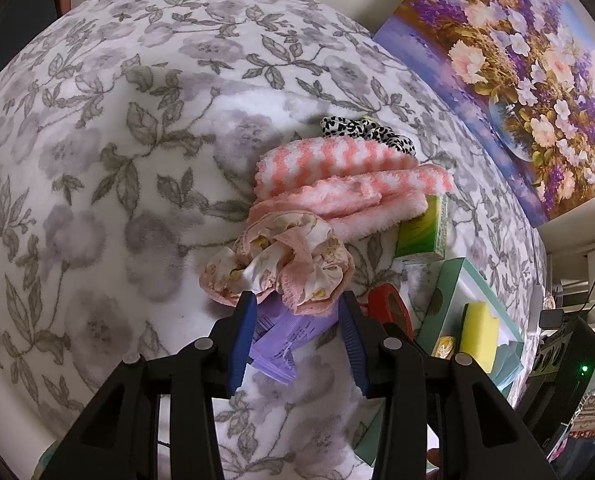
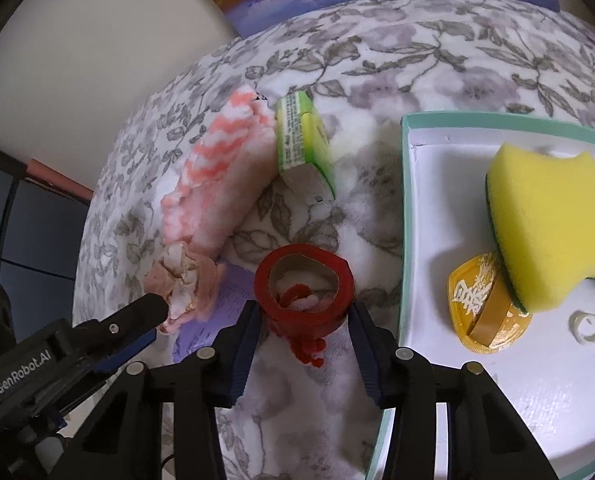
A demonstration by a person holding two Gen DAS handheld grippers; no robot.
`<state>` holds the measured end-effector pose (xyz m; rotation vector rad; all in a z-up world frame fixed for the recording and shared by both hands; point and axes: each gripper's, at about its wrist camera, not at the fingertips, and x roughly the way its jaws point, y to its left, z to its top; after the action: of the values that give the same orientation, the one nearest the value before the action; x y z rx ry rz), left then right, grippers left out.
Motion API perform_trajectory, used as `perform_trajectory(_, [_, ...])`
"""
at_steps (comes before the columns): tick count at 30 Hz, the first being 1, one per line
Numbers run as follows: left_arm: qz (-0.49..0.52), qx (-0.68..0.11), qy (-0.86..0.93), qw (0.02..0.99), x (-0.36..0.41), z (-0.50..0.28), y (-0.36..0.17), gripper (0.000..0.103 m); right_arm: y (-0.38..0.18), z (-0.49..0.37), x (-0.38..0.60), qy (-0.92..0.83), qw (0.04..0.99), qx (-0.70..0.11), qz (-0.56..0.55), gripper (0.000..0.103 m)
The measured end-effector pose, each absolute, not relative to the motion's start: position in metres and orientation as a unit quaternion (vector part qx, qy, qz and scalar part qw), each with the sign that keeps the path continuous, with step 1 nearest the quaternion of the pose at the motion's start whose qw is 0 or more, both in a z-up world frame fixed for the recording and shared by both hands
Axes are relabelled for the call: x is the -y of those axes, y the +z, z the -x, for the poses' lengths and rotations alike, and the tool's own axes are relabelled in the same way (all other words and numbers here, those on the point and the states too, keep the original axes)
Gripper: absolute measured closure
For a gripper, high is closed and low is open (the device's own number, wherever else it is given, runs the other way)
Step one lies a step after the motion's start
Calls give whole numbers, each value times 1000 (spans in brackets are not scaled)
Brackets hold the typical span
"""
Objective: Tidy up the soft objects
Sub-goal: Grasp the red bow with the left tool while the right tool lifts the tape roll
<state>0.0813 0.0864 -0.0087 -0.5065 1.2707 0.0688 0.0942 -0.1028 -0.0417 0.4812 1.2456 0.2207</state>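
Observation:
A crumpled pink floral cloth lies on the flowered blanket, and my left gripper is shut on its near edge, a blue pad on each side. In the right wrist view that cloth shows at the left gripper's fingertip. A folded pink-and-white striped fluffy towel lies just beyond it, with a black-and-white spotted scrunchie behind. My right gripper is shut on a red tape roll, which is squeezed out of round. A red fuzzy strand hangs through the roll.
A purple packet lies under the cloth. A green carton leans by the towel. The teal-rimmed box on the right holds a yellow sponge, a gold-wrapped piece and a white cord. A flower painting leans on the wall.

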Motion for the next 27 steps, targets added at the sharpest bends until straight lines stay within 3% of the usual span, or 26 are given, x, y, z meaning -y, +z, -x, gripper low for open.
perform_trajectory(14, [255, -585, -23, 770, -69, -86, -9, 61, -32, -91, 127, 115, 767, -550, -309, 57])
perform_trajectory(20, [338, -598, -58, 725, -71, -87, -31, 61, -35, -91, 130, 118, 758, -551, -330, 57])
perform_trajectory(27, [406, -589, -69, 696, -75, -85, -44, 74, -37, -90, 132, 122, 751, -551, -343, 57])
